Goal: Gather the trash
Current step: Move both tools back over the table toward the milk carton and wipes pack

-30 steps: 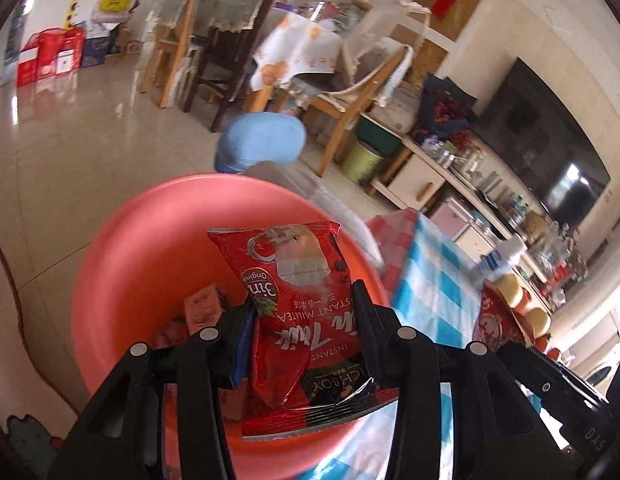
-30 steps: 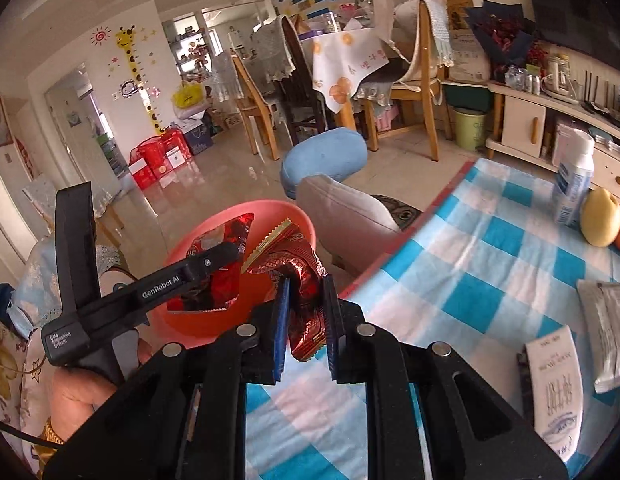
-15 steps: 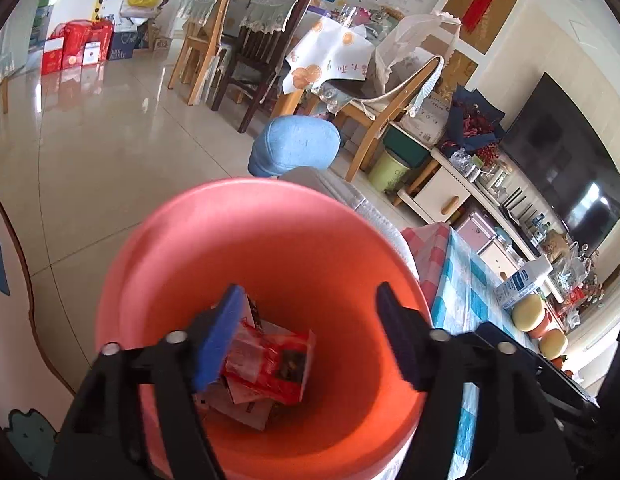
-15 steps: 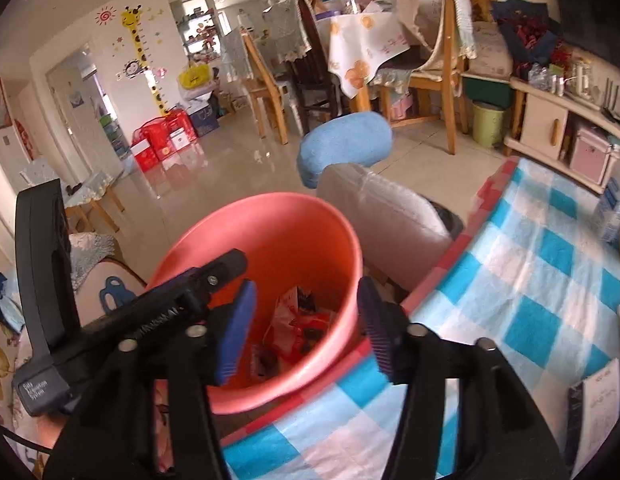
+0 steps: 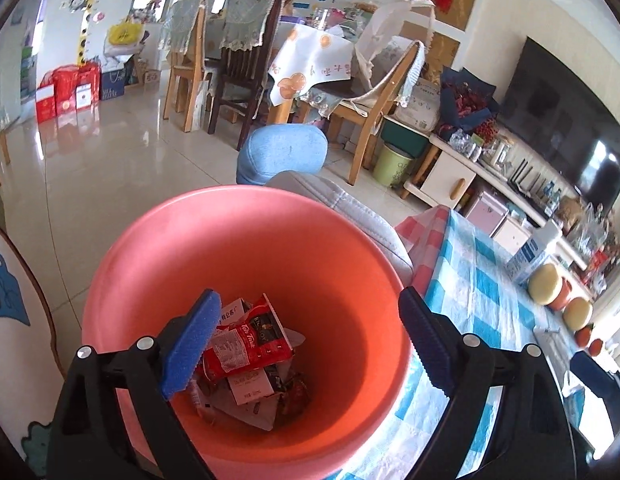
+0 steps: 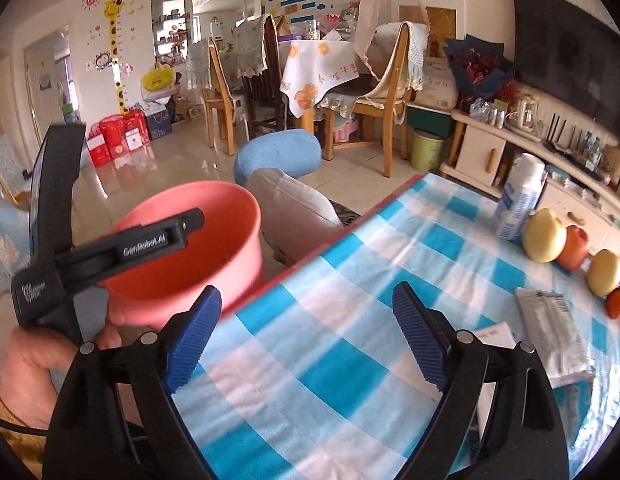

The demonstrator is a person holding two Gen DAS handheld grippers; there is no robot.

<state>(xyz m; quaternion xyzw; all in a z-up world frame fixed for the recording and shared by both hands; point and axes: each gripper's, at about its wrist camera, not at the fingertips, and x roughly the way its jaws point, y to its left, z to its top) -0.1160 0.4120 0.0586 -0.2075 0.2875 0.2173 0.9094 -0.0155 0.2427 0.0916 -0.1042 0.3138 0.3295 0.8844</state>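
Both wrappers dropped; claws empty.
Left claw (image 5: 306, 340) opening over the pink bin (image 5: 238, 216) off the table's left edge, red wrapper (image 5: 246, 344) now inside; right claw (image 6: 306, 332) opening over the table (image 6: 349, 280), packets (image 6: 549, 336) remaining near its right edge.

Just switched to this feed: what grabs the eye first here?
The big pink bin fills the left wrist view, with red snack wrappers piled at its bottom. The left hand-held gripper hangs over its mouth, jaws opening and empty. In the right wrist view, the blue checked tablecloth spreads under the empty right hand-held gripper, its jaws opening too.
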